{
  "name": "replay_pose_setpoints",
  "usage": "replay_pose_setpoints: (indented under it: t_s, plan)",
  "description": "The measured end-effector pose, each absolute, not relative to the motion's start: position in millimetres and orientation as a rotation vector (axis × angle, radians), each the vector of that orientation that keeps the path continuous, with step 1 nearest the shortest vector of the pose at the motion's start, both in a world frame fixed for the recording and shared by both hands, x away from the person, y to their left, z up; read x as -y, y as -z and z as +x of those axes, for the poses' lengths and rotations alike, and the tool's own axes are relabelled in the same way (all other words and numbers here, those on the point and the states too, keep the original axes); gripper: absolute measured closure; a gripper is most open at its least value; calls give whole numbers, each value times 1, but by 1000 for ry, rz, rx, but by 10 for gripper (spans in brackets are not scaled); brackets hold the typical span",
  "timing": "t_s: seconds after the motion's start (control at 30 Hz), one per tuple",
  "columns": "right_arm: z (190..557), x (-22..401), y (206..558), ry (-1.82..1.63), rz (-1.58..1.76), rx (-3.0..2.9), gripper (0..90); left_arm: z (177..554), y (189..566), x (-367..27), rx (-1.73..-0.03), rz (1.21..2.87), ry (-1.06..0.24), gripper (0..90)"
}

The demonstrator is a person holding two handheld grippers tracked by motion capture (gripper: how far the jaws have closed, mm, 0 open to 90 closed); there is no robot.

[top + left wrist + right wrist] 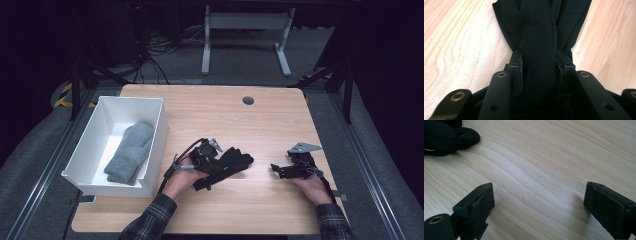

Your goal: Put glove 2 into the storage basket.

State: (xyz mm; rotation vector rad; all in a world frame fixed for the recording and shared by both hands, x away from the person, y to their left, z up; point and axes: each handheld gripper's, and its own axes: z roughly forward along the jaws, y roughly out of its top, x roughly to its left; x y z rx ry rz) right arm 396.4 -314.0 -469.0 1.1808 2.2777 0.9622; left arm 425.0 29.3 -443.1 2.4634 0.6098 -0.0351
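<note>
While our left gripper [540, 72] pinches only a fold of the black glove [227, 162] and our right gripper [537, 200] stands spread, we risk it slipping free on the way to the white bin [161, 120].

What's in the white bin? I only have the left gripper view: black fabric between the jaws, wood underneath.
Observer: A grey mitten lies in the white bin, at the table's left.
Operator: Is the right gripper holding anything?
Observer: No. The right gripper has its jaws wide apart over bare wooden table, nothing between them.
Operator: How much of the black fabric is outside my frame?
Observer: It's a black glove. The left gripper pinches one end; the rest lies on the table, fingers toward the right gripper, apart from it.
</note>
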Motion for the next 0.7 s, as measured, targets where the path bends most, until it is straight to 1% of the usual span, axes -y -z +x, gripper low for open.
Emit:
replay_pose_setpoints:
  t_s: [0.2,0.37,0.43,0.47,0.53,0.57,0.63,0.7]
  plan:
    - [396,314,469,-962,1181,-2278,98,422,432,-27,-615,2468,29,657]
    - [396,314,469,-962,1180,-2278,98,419,419,-27,-647,2432,30,656]
    - [396,314,469,-962,1180,-2278,98,418,406,-29,-670,2412,9,655]
    - [396,314,469,-962,1180,-2278,98,418,406,-29,-670,2412,9,655]
    - [396,314,469,-961,1178,-2280,98,416,390,-32,-685,2395,-33,655]
    - [396,314,469,-961,1178,-2280,98,416,390,-32,-685,2395,-33,655]
    - [396,314,469,-961,1178,-2280,98,416,373,-37,-705,2362,-47,655]
    - [396,314,469,-961,1177,-2280,98,416,369,-38,-709,2357,-51,655]
